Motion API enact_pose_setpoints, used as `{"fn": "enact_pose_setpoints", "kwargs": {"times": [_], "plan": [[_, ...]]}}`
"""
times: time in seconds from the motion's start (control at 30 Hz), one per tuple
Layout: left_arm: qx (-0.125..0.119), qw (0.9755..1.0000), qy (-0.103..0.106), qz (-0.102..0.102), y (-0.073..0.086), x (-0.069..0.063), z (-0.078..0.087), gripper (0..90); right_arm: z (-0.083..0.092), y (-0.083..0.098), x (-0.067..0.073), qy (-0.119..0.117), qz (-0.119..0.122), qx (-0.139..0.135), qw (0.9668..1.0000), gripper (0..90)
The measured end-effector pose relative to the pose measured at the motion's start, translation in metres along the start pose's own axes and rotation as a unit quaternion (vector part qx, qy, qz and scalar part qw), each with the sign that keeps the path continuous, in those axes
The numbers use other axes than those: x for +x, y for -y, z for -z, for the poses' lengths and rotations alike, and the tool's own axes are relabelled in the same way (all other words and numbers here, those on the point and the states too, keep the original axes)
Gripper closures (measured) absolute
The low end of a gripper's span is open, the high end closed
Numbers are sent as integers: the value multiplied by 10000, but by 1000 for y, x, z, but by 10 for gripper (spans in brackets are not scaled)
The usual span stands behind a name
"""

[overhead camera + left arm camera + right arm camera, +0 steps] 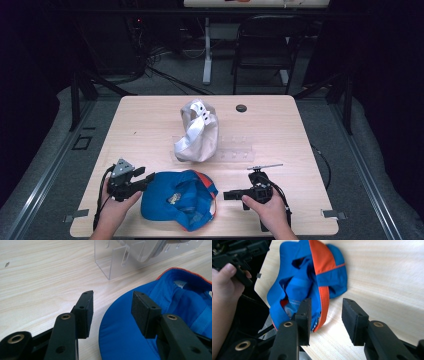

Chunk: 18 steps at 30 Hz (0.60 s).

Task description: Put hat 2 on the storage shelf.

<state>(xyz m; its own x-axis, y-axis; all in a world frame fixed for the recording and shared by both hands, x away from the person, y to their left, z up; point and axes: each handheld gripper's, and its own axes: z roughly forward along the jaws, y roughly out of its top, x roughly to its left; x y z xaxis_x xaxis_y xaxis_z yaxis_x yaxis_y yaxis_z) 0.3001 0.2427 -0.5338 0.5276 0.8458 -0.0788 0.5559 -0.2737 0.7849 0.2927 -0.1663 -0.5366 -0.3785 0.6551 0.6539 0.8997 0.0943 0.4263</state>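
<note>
A blue cap with orange trim lies upside down at the table's front middle. At its left side a hand holds my left gripper, which is open. In the left gripper view that gripper has its jaws apart, and the cap's blue brim lies under the right jaw without being pinched. To the right of the cap my right gripper is open and points left at it. In the right gripper view that gripper hovers over the cap's orange edge with nothing between the pads.
A white cap hangs on a clear acrylic stand at the middle of the wooden table. A small black disc lies near the far edge. A black chair stands beyond the table.
</note>
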Motion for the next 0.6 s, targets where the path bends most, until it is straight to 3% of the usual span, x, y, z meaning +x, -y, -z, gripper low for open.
{"fn": "enact_pose_setpoints", "kwargs": {"times": [0.17, 0.4, 0.47, 0.6], "plan": [[17, 9999, -131, 59, 6, 2, 7, 530, -11, 3, -4, -41, 113, 223, 9997, 586], [-5, 9995, -283, 143, 15, 7, 19, 526, -31, 5, -5, -230, 47, 283, 9993, 562], [-30, 9993, -320, 196, 18, 8, 20, 525, -35, 5, -6, -221, 129, 444, 9987, 562], [7, 9991, -382, 206, 21, 10, 24, 525, -46, 5, -7, -300, 0, 450, 9985, 563]]}}
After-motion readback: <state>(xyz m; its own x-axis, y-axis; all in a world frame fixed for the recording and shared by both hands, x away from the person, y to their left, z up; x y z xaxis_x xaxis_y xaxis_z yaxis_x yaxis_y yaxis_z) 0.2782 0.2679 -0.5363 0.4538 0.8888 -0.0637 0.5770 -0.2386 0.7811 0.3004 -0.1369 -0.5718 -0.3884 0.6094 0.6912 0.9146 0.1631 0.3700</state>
